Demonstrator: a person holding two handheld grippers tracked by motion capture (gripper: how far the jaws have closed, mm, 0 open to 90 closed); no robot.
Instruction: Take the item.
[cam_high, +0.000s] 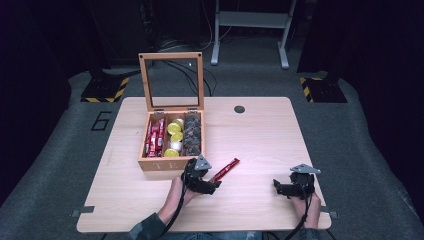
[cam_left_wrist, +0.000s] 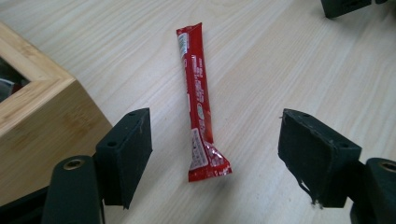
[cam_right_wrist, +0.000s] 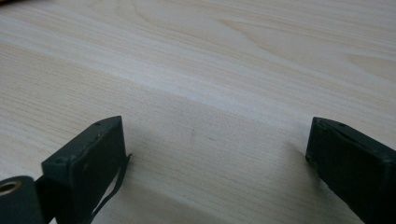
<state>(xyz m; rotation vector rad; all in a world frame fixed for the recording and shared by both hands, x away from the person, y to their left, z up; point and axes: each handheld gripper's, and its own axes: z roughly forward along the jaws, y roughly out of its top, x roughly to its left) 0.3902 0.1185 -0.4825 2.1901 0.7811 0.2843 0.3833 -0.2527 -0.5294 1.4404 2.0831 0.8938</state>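
Black jaws of the left gripper (cam_left_wrist: 215, 158) stand wide apart over the red sachet (cam_left_wrist: 200, 105), gripping nothing (it lies flat on the table (cam_high: 260, 140)). The right gripper (cam_right_wrist: 215, 163) gapes empty too. Farther off, just beside the sachet, sits the wooden box (cam_high: 157, 162).

The high view looks forward and down over the whole desk (cam_high: 260, 140). Each gripper view sits close above it, looking along its tongs; the left one shares the red sachet (cam_left_wrist: 200, 100) with the high view.
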